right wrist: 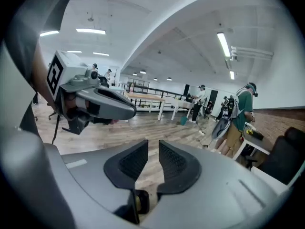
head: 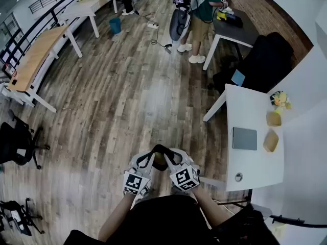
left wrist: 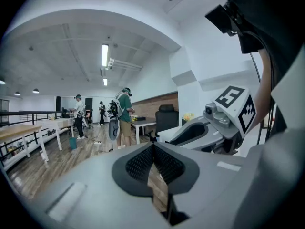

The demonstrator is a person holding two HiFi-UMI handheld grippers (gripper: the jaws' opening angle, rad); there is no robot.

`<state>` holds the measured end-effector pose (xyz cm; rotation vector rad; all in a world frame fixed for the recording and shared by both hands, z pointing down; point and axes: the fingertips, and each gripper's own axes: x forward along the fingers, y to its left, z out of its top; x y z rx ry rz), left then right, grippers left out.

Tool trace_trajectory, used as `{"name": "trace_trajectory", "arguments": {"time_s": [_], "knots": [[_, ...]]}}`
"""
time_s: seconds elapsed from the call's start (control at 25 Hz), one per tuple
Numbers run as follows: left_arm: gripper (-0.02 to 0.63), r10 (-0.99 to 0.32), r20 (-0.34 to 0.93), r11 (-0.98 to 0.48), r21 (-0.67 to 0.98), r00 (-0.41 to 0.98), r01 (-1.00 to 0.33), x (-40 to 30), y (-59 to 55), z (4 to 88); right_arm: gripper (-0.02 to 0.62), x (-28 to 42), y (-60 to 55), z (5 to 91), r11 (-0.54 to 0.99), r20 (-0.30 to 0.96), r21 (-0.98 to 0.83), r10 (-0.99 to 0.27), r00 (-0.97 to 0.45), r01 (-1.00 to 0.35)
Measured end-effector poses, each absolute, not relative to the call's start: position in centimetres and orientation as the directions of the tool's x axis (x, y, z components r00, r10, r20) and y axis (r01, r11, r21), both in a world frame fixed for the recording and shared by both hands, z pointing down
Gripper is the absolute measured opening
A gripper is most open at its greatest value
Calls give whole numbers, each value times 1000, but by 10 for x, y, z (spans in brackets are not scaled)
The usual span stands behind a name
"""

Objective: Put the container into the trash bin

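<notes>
Left gripper: clamped together, nothing gripped
Right gripper: slightly parted, nothing gripped
Containers: two tan ones seen on white table
Blue bin: far off, inside unseen
Progress: fits pre-pickup or one already binned

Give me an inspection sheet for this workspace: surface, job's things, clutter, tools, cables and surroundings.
Surface: white table at right, wooden floor.
Job's things: blue bin far off on the floor; brown item and second brown item on the table, possibly containers; neither tool holds one.
Clutter: grey flat slab, small round object, yellow flowers on the table.
Tools: left tool shut, empty; right tool slightly open, empty.
Cables: loose cable on the floor near a standing person.
Surroundings: wooden desk, black chair.
</notes>
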<state>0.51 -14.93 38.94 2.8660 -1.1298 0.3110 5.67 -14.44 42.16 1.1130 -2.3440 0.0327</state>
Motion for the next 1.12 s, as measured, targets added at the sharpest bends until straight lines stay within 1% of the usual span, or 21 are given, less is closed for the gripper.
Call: {"name": "trace_trajectory", "arguments": {"time_s": [0.2,0.28,0.4,0.48,0.6,0.84,1.0,1.12], "knots": [[-2,-678,113,-734,-75,726,-674,3,-157,348,71,49,-148,371,638,326,207,-760,-562,-742],[-2,-679,84,-734,-80,729,-675,1,-160,334,66,46,-149,355,632,284,202,-769,-572,-748],[-2,-680,44,-733,-77,732,-676,-2,-161,318,43,42,-146,334,629,233,198,-775,-587,-752],[-2,-675,56,-738,-62,736,-672,-2,-159,314,29,41,-143,326,625,215,215,-780,-588,-751],[-2,-666,93,-745,-39,740,-665,1,-155,313,28,41,-140,321,615,201,221,-788,-582,-757],[-2,-633,88,-773,-27,769,-634,10,-153,308,28,45,-137,306,582,182,218,-813,-553,-783],[-2,-595,75,-804,-34,801,-594,30,-149,304,28,68,-131,297,519,157,227,-854,-495,-824],[-2,-533,66,-846,-40,844,-531,58,-138,305,28,96,-116,292,447,139,245,-894,-426,-860]]}}
